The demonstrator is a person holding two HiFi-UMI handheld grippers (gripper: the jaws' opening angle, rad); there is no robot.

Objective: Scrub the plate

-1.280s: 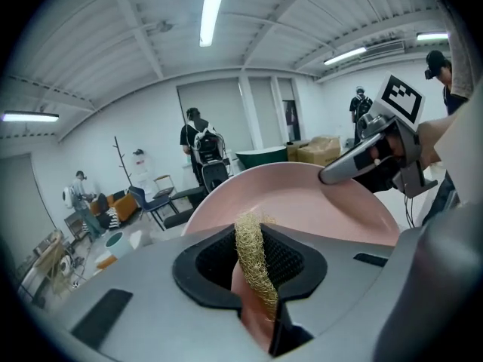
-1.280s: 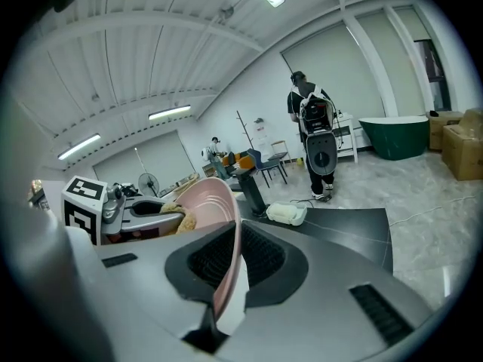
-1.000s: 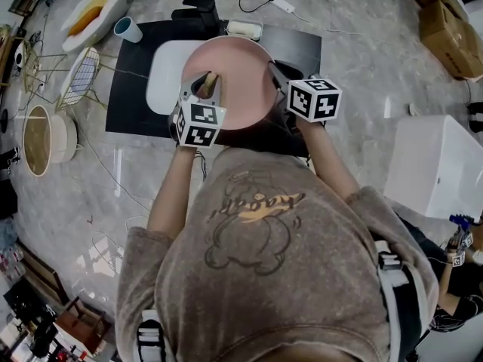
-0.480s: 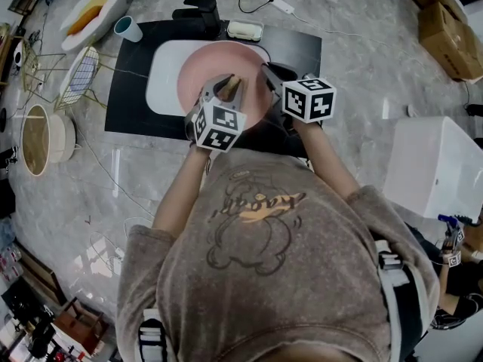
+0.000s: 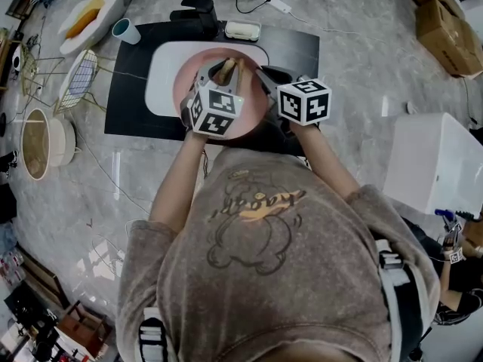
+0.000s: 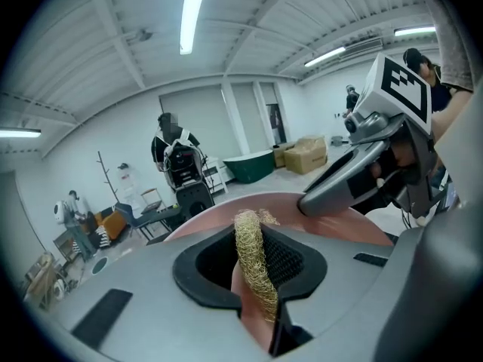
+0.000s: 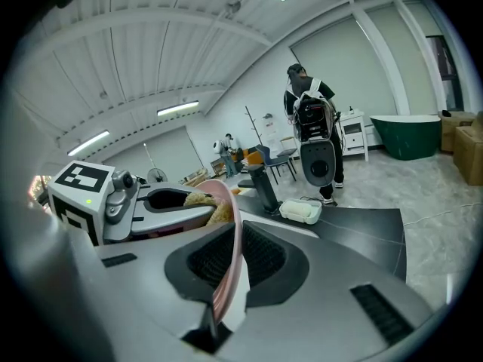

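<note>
- Left gripper (image 5: 219, 72), clamped on a fibrous scrub pad (image 6: 253, 262), has swept from the plate's left side to its far middle and is now near the other gripper.
- Pink plate (image 5: 253, 110) is above the white tray (image 5: 160, 78) and has barely shifted.
- Right gripper (image 7: 226, 277) stays pinched on the plate's rim, holding it steady. Scrubbing looks mid-stroke, with more passes likely.
</note>
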